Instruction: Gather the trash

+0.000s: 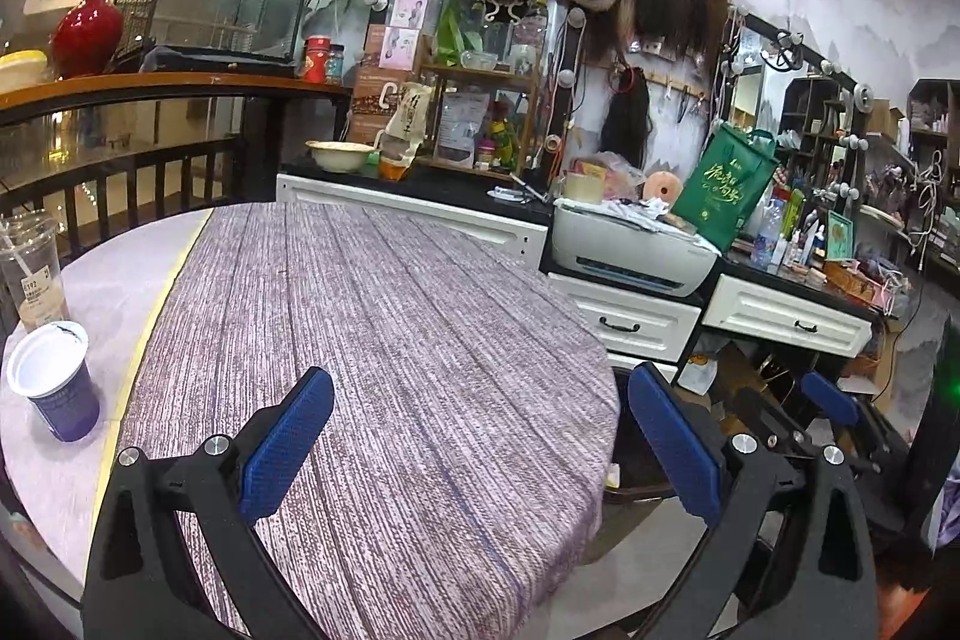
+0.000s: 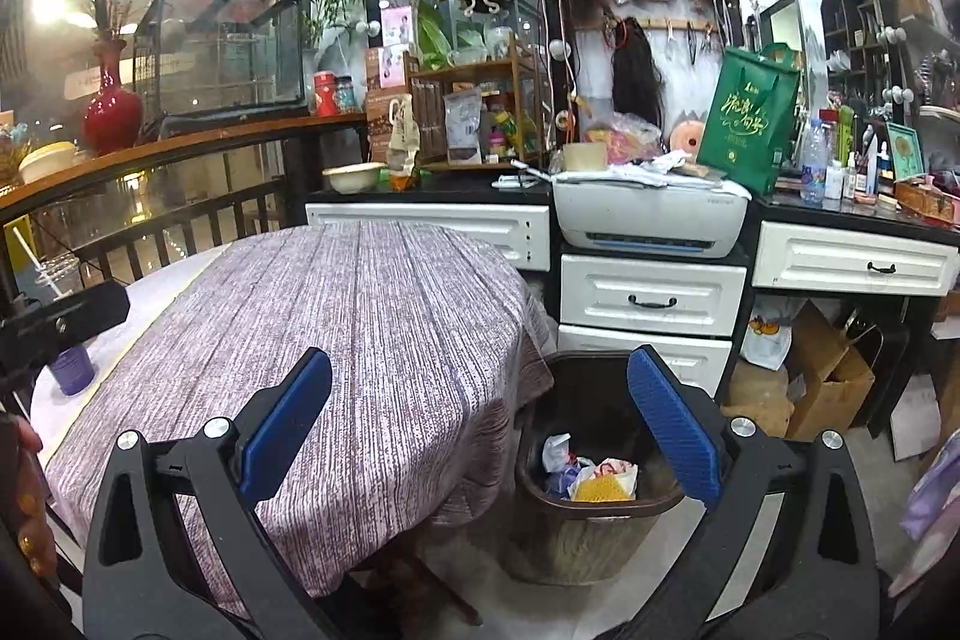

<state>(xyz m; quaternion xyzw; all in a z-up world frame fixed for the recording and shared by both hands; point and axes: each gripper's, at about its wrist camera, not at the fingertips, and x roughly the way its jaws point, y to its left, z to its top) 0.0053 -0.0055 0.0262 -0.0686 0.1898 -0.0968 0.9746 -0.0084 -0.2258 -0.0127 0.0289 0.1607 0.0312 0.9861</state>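
My left gripper point(image 1: 480, 430) is open and empty above the round table with its purple striped cloth point(image 1: 372, 340). A purple paper cup with a white lid point(image 1: 57, 382) stands at the table's left edge, and a clear plastic drink cup with a straw point(image 1: 30, 274) stands behind it. My right gripper point(image 2: 480, 430) is open and empty, over the table's right edge and a dark trash bin point(image 2: 591, 466) on the floor. The bin holds crumpled wrappers point(image 2: 591, 475). The purple cup point(image 2: 72, 367) also shows in the right wrist view, partly behind the left gripper's body point(image 2: 60, 322).
White drawer cabinets point(image 2: 651, 298) with a printer point(image 2: 651, 220) and a green bag point(image 2: 750, 118) stand behind the table. A railing with a red vase point(image 1: 90, 16) runs at the left. Cardboard boxes point(image 2: 828, 388) sit under the counter at right. The right gripper's finger point(image 1: 831, 397) shows in the left wrist view.
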